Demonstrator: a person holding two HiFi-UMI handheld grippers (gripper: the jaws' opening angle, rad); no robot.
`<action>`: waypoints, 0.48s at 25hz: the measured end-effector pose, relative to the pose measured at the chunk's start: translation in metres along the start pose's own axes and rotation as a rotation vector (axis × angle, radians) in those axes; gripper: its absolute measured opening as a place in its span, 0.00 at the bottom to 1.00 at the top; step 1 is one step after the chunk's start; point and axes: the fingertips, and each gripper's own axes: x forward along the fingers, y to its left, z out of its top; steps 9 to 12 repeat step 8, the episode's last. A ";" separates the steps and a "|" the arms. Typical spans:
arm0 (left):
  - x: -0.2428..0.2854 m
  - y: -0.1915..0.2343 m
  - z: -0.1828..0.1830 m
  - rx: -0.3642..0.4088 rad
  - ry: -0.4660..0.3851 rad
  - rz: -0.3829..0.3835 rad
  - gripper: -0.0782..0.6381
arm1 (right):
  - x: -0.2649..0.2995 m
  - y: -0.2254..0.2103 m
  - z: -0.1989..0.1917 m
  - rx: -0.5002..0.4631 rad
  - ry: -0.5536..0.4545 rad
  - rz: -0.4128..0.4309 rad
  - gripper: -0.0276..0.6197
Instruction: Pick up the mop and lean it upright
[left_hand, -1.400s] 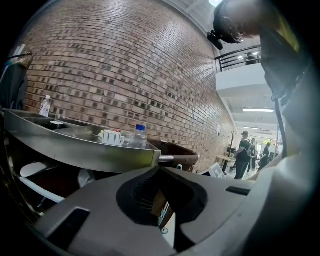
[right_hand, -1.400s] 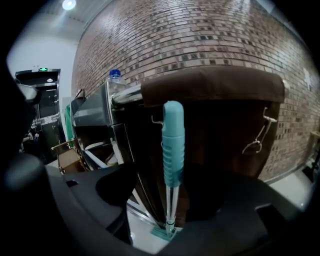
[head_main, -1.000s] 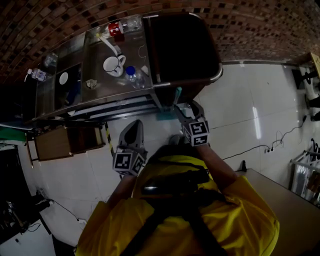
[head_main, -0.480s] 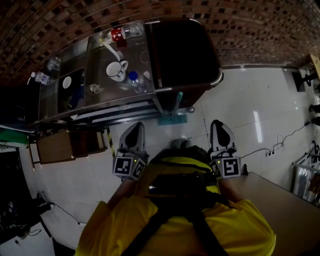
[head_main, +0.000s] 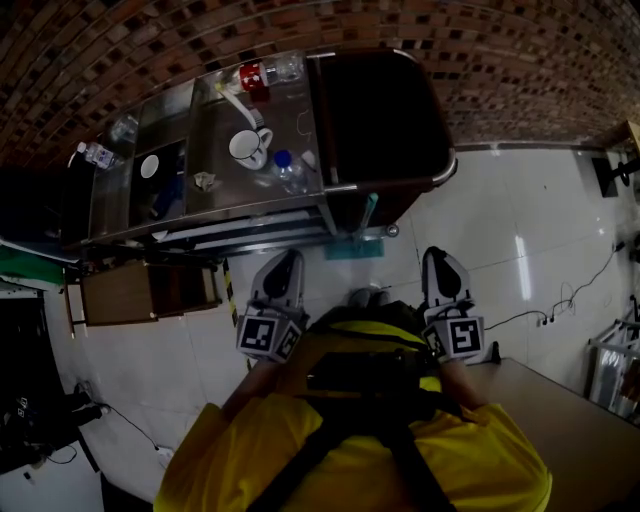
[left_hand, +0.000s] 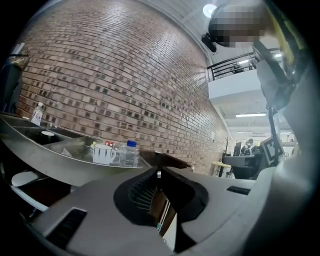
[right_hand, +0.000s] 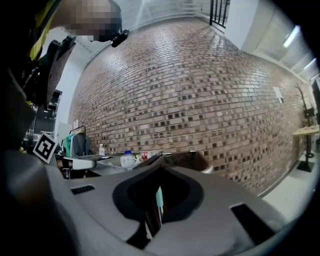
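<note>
The mop stands upright against the steel counter's front edge; its teal handle (head_main: 369, 211) rises from a flat teal head (head_main: 350, 248) on the floor. The handle also shows as a teal strip beyond the jaws in the right gripper view (right_hand: 159, 198). My right gripper (head_main: 444, 262) hangs to the right of the mop, well apart from it, jaws shut and empty. My left gripper (head_main: 285, 270) is held to the mop's left, near my body, also shut with nothing in it. Both point toward the counter.
The steel counter (head_main: 250, 205) carries a white mug (head_main: 250, 147), a plastic bottle (head_main: 289, 170) and small items; a dark bin (head_main: 375, 115) sits at its right end. A brick wall (head_main: 500, 70) runs behind. Cables (head_main: 560, 290) lie on the white tile floor at right.
My right gripper has let go of the mop handle, shut, and pulled back to the right. The mop stays leaning on the counter. The left gripper has hardly moved.
</note>
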 end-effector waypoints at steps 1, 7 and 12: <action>-0.001 0.001 -0.001 0.000 -0.001 0.002 0.14 | 0.001 0.000 -0.001 0.002 0.003 0.001 0.05; 0.000 0.001 -0.010 -0.023 0.023 -0.027 0.28 | 0.007 0.004 -0.008 0.031 0.022 0.012 0.05; 0.001 0.001 -0.011 -0.028 0.030 -0.032 0.28 | 0.008 0.004 -0.008 0.036 0.024 0.014 0.05</action>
